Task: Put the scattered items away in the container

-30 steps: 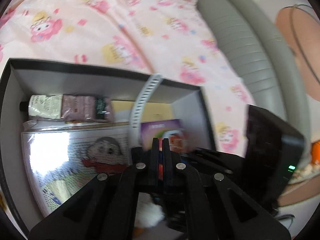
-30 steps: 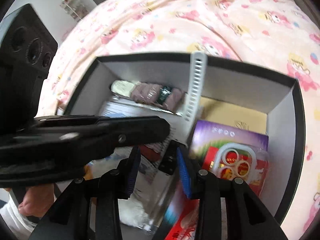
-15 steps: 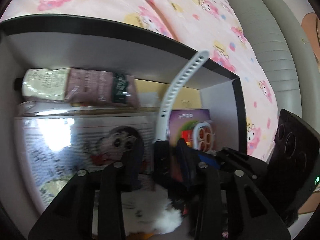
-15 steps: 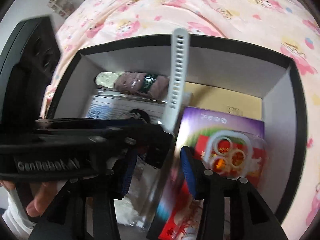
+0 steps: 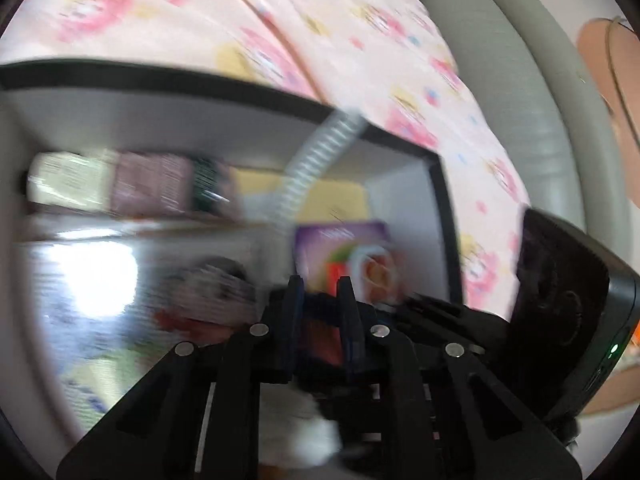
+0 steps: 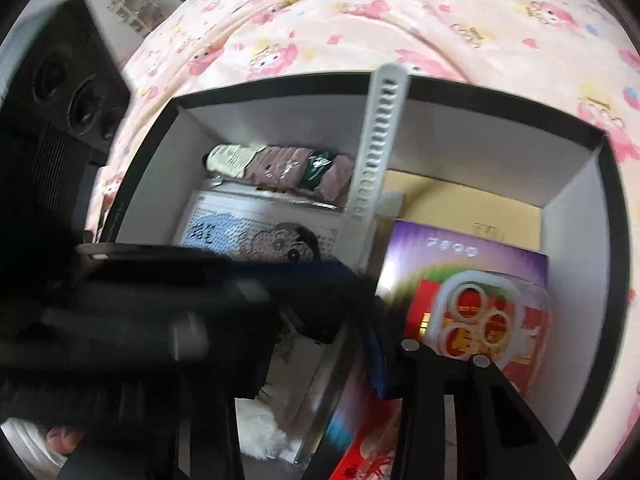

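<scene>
White strap [image 6: 374, 152] stands upright inside the box [image 6: 576, 216], leaning beside the purple carton (likely just placed); left gripper [image 5: 320, 312] partly open, empty; right gripper's opening cannot be told.

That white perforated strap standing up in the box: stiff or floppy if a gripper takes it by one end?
The white strap probably flexes rather than flops: it stands above the box rim unsupported, yet the left wrist view shows it bowed. Thin and slotted, it looks light. Its smooth surface may be somewhat slippery, and held low it would likely sway.
</scene>
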`<state>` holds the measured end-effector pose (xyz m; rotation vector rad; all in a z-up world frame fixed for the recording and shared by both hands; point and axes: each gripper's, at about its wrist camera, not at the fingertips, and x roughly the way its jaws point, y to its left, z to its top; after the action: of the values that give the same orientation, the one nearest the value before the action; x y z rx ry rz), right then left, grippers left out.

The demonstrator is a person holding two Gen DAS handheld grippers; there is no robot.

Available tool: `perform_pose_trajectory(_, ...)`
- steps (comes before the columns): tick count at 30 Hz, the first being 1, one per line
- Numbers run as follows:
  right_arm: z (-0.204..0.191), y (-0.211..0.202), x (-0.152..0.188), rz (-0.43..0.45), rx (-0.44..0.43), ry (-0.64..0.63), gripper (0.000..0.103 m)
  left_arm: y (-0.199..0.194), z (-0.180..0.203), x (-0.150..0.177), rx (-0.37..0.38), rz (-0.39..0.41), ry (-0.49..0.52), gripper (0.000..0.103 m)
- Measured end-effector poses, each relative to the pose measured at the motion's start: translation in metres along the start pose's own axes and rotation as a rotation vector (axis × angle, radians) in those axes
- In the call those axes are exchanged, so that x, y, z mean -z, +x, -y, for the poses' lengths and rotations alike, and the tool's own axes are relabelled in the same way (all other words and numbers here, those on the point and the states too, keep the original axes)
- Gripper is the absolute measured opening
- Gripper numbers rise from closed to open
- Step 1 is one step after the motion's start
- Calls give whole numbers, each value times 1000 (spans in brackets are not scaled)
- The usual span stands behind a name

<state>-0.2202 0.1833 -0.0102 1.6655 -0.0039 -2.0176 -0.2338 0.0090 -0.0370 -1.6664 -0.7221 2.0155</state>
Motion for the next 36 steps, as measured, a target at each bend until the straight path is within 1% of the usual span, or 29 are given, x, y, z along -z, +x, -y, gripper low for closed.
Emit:
perform_pose_trajectory(1, 2, -2, 0, -1, 5, 11, 36, -2, -7, -3, -9, 14, -35, 30)
perform_pose_trajectory(2, 4, -4, 1, -2, 9, 15, 36, -1, -12, -6, -18, 14, -62, 38)
perform_pose_trajectory(3, 5, -4, 1, -10, 7, 13, 37, 4, -18, -9, -32, 6, -94, 50)
perform_pose_trajectory(4, 5, -2, 1, -17, 1, 10, 38, 8, -21, -12, -25, -3, -110, 50)
perform_pose_trajectory(6, 5, 0, 1, -24, -17, 4, 38, 11, -19, -15, -14, -20, -101, 50)
perform_pose_trajectory(8, 7, 4, 3, -57, -48, 10, 38, 12, -16, -14, -8, -28, -98, 50)
perform_pose_trajectory(9, 8, 5, 4, -59, -44, 8, 38, 15, -16, -12, 17, -46, -100, 50)
perform_pose_trajectory(10, 8, 5, 4, -60, -44, 7, 38, 16, -14, -12, 62, -73, -101, 51)
perform_pose_trajectory(11, 10, 4, 4, -60, -48, 11, 40, 20, -13, -10, 81, -96, -103, 51)
perform_pose_trajectory(13, 14, 3, 5, -59, -49, 31, 40, 20, -9, -6, 81, -89, -79, 51)
perform_pose_trajectory(15, 16, -1, 7, -52, -55, 40, 40, 17, -8, -2, 107, -87, -80, 51)
perform_pose_trajectory(17, 18, -5, 9, -44, -60, 50, 40, 14, -7, -1, 181, -87, -87, 47)
perform_pose_trajectory(18, 19, -7, 10, -34, -63, 49, 40, 14, -7, 0, 248, -102, -96, 44)
perform_pose_trajectory(19, 18, -9, 10, -27, -66, 45, 40, 15, -5, 2, 287, -121, -100, 44)
perform_pose_trajectory(20, 17, -11, 11, -22, -68, 42, 40, 16, -1, 5, 301, -132, -90, 43)
perform_pose_trajectory(21, 16, -13, 12, -11, -68, 35, 40, 16, 2, 7, 280, -124, -70, 41)
perform_pose_trajectory(23, 17, -14, 14, -14, -73, 39, 37, 17, 5, 11, 257, -124, -50, 41)
perform_pose_trajectory(24, 20, -14, 16, -19, -76, 52, 32, 18, 5, 11, 258, -124, -53, 41)
perform_pose_trajectory(25, 23, -15, 17, -13, -73, 58, 22, 16, 3, 12, 266, -122, -59, 41)
perform_pose_trajectory(27, 31, -20, 19, -1, -72, 85, 12, 11, -2, 11, 297, -114, -77, 41)
perform_pose_trajectory(28, 36, -24, 20, 11, -89, 103, 11, 1, -13, 6, 320, -99, -88, 41)
perform_pose_trajectory(30, 43, -33, 22, 34, -118, 138, 9, -7, -15, 6, 329, -69, -87, 41)
perform_pose_trajectory(31, 46, -38, 22, 49, -118, 143, 9, -13, -16, 6, 325, -55, -80, 41)
perform_pose_trajectory(32, 46, -43, 23, 67, -106, 143, 9, -18, -16, 7, 312, -45, -73, 41)
perform_pose_trajectory(33, 48, -51, 23, 99, -85, 147, 9, -24, -16, 9, 275, -27, -60, 41)
perform_pose_trajectory(34, 46, -55, 22, 126, -79, 156, 9, -29, -14, 11, 227, -14, -38, 41)
perform_pose_trajectory(36, 35, -53, -3, 185, -81, 183, 9, -30, -5, 14, 104, -15, 26, 41)
